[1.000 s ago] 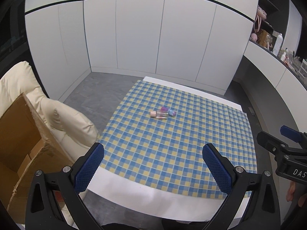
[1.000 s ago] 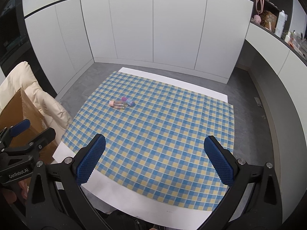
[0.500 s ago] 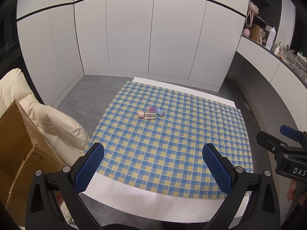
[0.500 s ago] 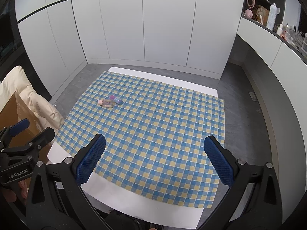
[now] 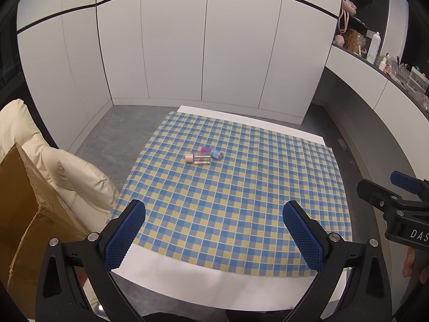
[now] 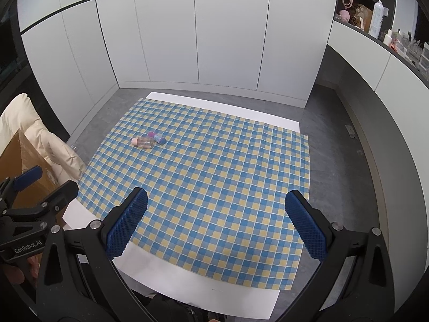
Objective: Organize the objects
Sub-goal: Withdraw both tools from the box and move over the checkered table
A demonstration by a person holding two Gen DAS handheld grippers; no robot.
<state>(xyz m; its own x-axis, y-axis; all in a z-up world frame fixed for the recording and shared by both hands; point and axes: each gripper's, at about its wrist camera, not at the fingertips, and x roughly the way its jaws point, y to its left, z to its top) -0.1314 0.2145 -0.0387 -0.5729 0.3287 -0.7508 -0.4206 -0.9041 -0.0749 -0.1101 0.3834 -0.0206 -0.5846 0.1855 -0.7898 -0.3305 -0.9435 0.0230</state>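
Small clear bottles (image 5: 204, 157) (pastel caps) lying clustered.

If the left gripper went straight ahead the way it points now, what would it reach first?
Probably the checked tablecloth. The left gripper is open, empty and angled down over the near part of the table, with nothing between its fingers. The small bottles lie farther on, slightly left of centre. Depth is hard to judge in the fisheye view.
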